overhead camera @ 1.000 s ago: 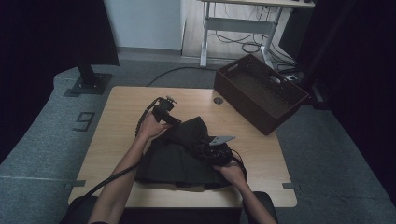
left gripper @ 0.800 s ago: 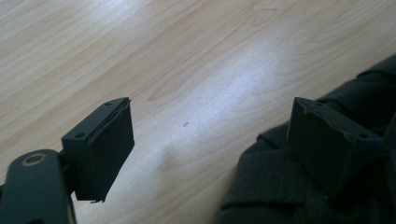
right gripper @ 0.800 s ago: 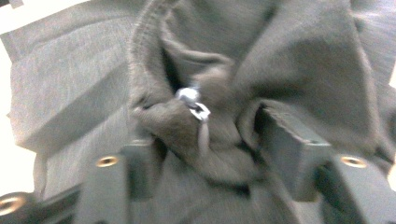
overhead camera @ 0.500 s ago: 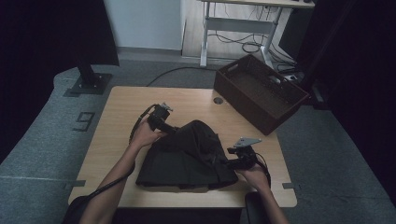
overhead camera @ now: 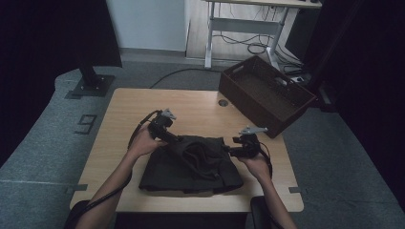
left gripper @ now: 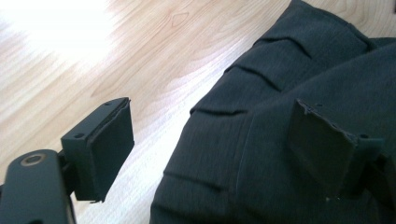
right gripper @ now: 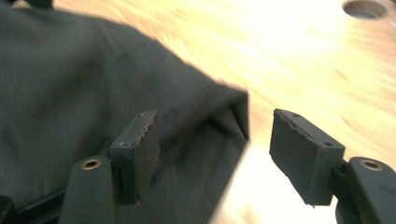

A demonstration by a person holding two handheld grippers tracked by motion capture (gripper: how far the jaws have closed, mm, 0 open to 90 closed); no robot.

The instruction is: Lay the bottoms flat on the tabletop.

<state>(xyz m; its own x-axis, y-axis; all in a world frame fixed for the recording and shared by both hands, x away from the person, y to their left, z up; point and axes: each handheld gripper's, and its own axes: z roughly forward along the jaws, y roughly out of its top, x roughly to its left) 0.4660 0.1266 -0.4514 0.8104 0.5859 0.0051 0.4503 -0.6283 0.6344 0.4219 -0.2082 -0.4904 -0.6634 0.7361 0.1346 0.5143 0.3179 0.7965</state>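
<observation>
My left gripper [left gripper: 210, 154] gapes over the dark folded garment [overhead camera: 191, 162] at lower right; my right gripper [right gripper: 215, 158], jaws just opening, straddles its corner, gripping nothing.

Your forearms leave the high view at its bottom edge. The dark garment [right gripper: 93, 84] is blurred in the right gripper view; its near corner is cut off there.

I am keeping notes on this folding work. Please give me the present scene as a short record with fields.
work surface: wooden table
item in hand: dark folded garment, lying flat on the table
left tongs: open, above the garment's edge, nothing gripped
right tongs: open, jaws have just been opening, a garment corner lies between them without being pressed
nearby: dark basket at the table's far right corner
table detail: round hole near the basket
</observation>
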